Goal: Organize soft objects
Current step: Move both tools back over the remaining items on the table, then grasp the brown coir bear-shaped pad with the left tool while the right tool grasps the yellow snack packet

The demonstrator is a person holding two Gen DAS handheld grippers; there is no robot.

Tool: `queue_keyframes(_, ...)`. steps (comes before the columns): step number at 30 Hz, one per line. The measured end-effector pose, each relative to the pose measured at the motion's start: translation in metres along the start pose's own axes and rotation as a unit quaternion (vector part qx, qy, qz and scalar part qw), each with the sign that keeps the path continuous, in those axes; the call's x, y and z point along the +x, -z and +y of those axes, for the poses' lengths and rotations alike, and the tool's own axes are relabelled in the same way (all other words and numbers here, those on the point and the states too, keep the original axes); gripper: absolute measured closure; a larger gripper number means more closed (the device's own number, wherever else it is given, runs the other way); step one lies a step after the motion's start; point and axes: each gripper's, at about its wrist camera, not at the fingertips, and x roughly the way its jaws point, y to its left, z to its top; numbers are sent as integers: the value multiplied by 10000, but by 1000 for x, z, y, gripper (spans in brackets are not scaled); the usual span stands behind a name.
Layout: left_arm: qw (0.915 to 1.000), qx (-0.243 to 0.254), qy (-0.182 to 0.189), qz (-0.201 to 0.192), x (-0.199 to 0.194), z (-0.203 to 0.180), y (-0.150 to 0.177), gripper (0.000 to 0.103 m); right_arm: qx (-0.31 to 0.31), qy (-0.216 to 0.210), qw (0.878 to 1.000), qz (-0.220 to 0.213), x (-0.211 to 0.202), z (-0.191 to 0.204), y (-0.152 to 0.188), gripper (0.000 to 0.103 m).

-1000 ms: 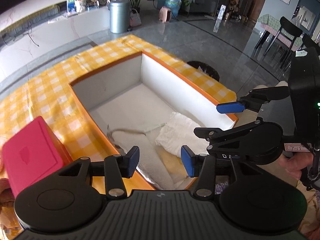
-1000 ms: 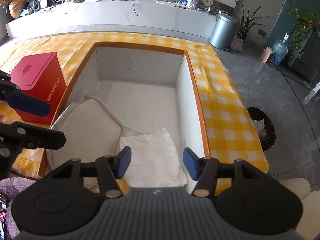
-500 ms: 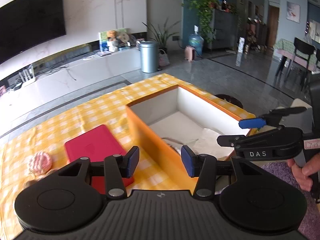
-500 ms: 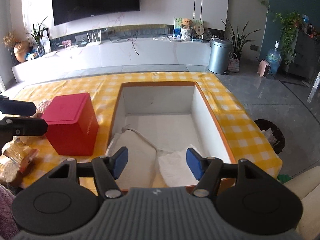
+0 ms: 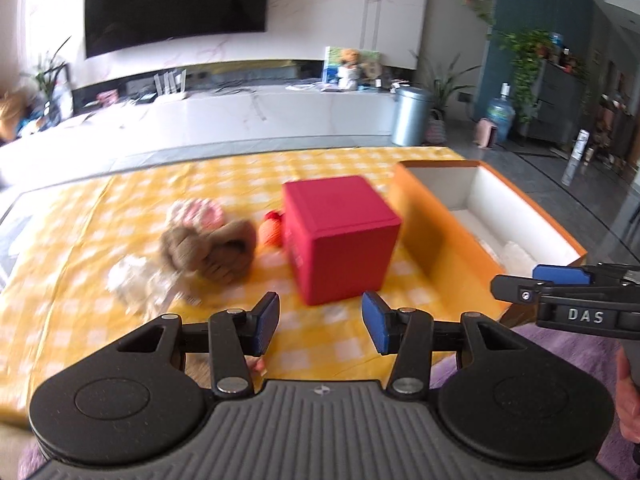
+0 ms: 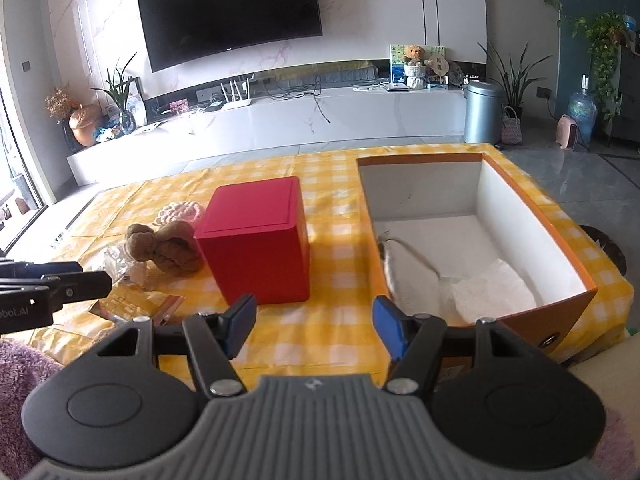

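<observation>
An orange box (image 6: 532, 216) with a white inside stands on the right of the yellow checked table (image 6: 332, 332); white pillows (image 6: 494, 290) lie in it. A brown plush toy (image 6: 166, 246) (image 5: 212, 250), a pink knitted piece (image 6: 178, 212) (image 5: 196, 212), an orange-red soft thing (image 5: 271, 229) and a white crumpled item (image 5: 134, 280) lie left of a red box (image 6: 258, 240) (image 5: 338, 236). My left gripper (image 5: 320, 322) hovers open over the table's near edge. My right gripper (image 6: 314, 322) is open too, with nothing between its fingers, in front of the gap between the two boxes.
Flat packets (image 6: 136, 306) lie at the near left of the table. A purple fluffy fabric (image 6: 20, 368) lies below the grippers. Beyond the table are a white TV bench (image 6: 280, 120), a metal bin (image 6: 483, 112) and a dark floor.
Both grippers have pulled back from over the orange box and swung left; the red box and the plush toys have come into view. The right jaws stand slightly wider.
</observation>
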Motion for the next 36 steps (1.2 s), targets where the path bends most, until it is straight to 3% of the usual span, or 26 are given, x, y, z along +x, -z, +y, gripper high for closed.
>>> queue_keyframes(11,9968,-436,-609,286,-17,61,42,48,-236,-397,9987,217,25,46,29,41)
queue_keyframes(23,9937,-735,-521,668,-12,108,55,48,-763,-684,9917,771,67,88,31,38)
queue_keyframes(26,9932,-746,-448,770,-5,114,53,48,-885,-811,9886,905,80,98,28,29)
queue_keyframes(31,9920,-625,-340,1038,13,122,45,47,-1481,-1269,9746,1098,102,125,23,24)
queue_keyframes(36,9910,-628,-347,1135,31,130,36,47,-2607,-1693,9443,1082,126,159,15,21)
